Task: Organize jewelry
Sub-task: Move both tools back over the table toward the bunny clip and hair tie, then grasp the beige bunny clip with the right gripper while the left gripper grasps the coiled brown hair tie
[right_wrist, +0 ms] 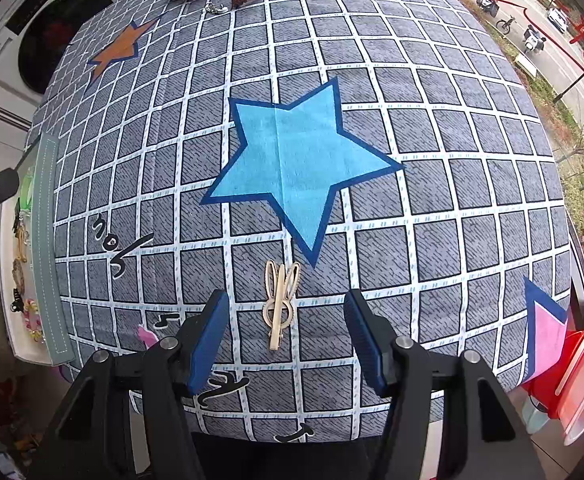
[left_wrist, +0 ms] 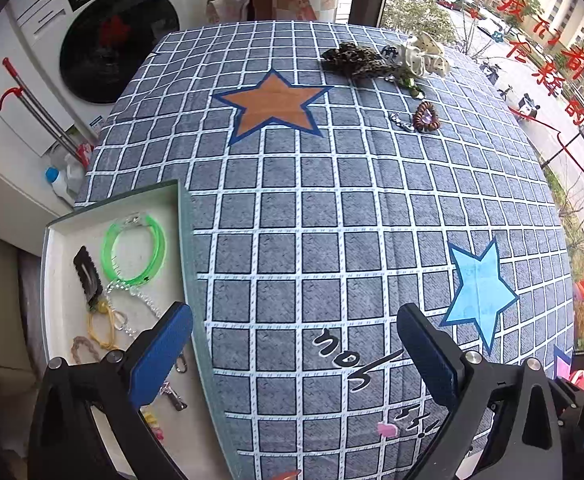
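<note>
On the far left I am watching the box [left_wrist: 114, 216] at the table's edge, with a green bangle [left_wrist: 134, 250], a black clip [left_wrist: 87, 276] and chains already lying inside. My left gripper [left_wrist: 292, 364] is hanging just beside its right wall, jaws standing wide with nothing between them, only checked cloth [left_wrist: 331, 200] below.

Moving right, my right gripper [right_wrist: 286, 338] is pointing down over the cream rabbit clip [right_wrist: 280, 306], which is lying flat on the cloth just below the blue star [right_wrist: 292, 160]. The jaws are standing partly apart, and the clip is sitting between the pads [right_wrist: 208, 340] untouched.

I am judging this to be the pick. To do it well, I am thinking of coming straight down, keeping the clip centred, and closing across its narrow width so the long body is running along the pads. It is thin and flat, so the tips need to be meeting the cloth before closing.

Far back, a scrunchie [left_wrist: 355, 60] and a coil tie [left_wrist: 425, 117] are waiting.
</note>
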{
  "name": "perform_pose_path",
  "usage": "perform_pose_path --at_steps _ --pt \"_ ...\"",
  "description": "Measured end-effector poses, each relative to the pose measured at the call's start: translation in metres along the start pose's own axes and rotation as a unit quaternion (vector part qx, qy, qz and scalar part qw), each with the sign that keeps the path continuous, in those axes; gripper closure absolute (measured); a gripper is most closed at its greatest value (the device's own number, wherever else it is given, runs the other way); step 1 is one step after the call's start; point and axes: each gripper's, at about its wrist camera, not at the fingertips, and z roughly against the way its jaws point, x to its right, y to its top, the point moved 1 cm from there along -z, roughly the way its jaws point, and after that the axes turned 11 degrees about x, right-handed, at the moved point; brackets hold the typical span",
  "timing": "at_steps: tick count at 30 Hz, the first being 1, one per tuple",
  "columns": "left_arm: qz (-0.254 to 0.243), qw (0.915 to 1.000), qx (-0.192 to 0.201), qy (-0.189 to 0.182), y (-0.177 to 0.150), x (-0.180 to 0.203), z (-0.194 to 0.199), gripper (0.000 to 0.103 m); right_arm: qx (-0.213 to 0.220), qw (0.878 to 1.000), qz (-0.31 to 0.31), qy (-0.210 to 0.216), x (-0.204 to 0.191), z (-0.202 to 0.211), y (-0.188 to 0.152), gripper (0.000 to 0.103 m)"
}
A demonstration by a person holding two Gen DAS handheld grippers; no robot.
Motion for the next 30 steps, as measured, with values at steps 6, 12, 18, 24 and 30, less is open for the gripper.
perform_pose_path --at_steps 6,12,18,24,30 --pt "-0.050 0.9986 0.003 -0.018 0.021 0.047 -0.029 0.000 0.000 1.000 0.006 0.000 -0.001 -0.010 -0.013 0.040" --pt "-0.081 0.9961 0.011 -0.034 0.041 0.082 -0.051 0.000 0.019 0.995 0.086 -0.035 -0.022 -0.011 -0.033 0.043" --pt "-0.096 0.9941 0.023 -0.045 0.067 0.106 -0.070 0.000 0.037 0.990 0.134 -0.034 -0.035 -0.002 -0.042 0.084" --pt "-0.108 0.9924 0.036 -0.047 0.093 0.130 -0.094 0.005 0.036 0.994 0.104 -0.027 -0.005 0.000 -0.025 0.084" --pt "-0.128 0.9896 0.050 -0.042 0.119 0.158 -0.124 0.016 0.034 0.996 0.083 -0.021 0.016 0.003 -0.014 0.084"
